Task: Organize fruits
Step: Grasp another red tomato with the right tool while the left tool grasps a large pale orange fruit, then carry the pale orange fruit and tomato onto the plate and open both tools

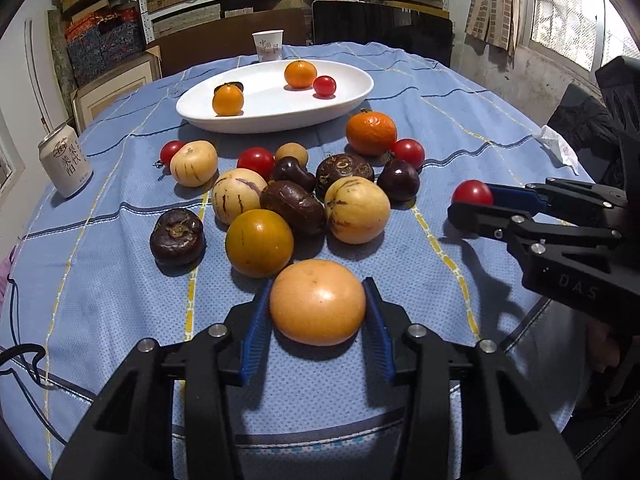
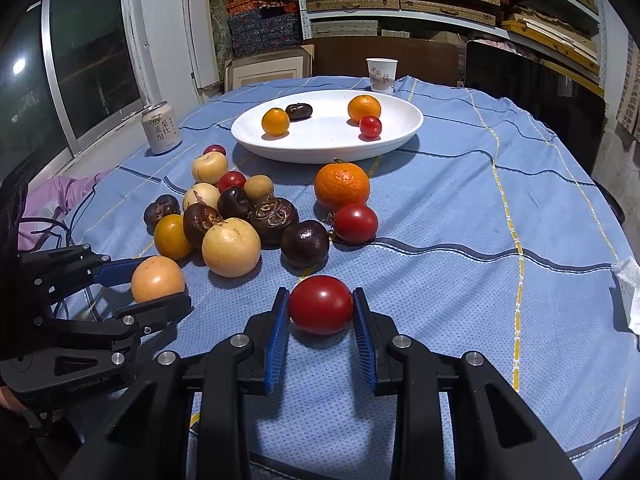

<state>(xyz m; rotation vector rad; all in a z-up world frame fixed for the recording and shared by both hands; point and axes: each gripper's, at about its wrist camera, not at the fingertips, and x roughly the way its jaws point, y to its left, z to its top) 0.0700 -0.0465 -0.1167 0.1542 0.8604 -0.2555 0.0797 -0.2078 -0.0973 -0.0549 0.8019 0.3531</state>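
left wrist view: left gripper [image 1: 318,312] clamped on a pale orange round fruit [image 1: 318,302], blue pads touching both its sides, fruit still resting on the blue tablecloth [image 1: 400,248] nearest the camera. right gripper [image 1: 468,205] visible at right, closed on a red tomato [image 1: 473,193]. white oval plate [image 1: 276,98] at the far side holds two small oranges, one cherry tomato and a dark fruit half hidden behind one orange. between plate and grippers a loose pile [image 1: 288,192]: tomatoes, striped pale melons, dark purple fruits, a big mandarin, a yellow-orange one. judgement: early stage, about four pieces plated, well over a dozen left. can [image 1: 66,160] at left carries chinese characters, brand not legible. paper cup [image 1: 268,46] behind the plate has red print, too small to read. right gripper's body is embossed "das".

right wrist view: right gripper [image 2: 321,312] pads pressed on both sides of the red tomato [image 2: 321,305], tomato on the cloth, well apart from the plate [image 2: 328,148]. left gripper [image 2: 160,280] at left grips the pale orange fruit [image 2: 157,279]. both picks look secured, not lifted yet.
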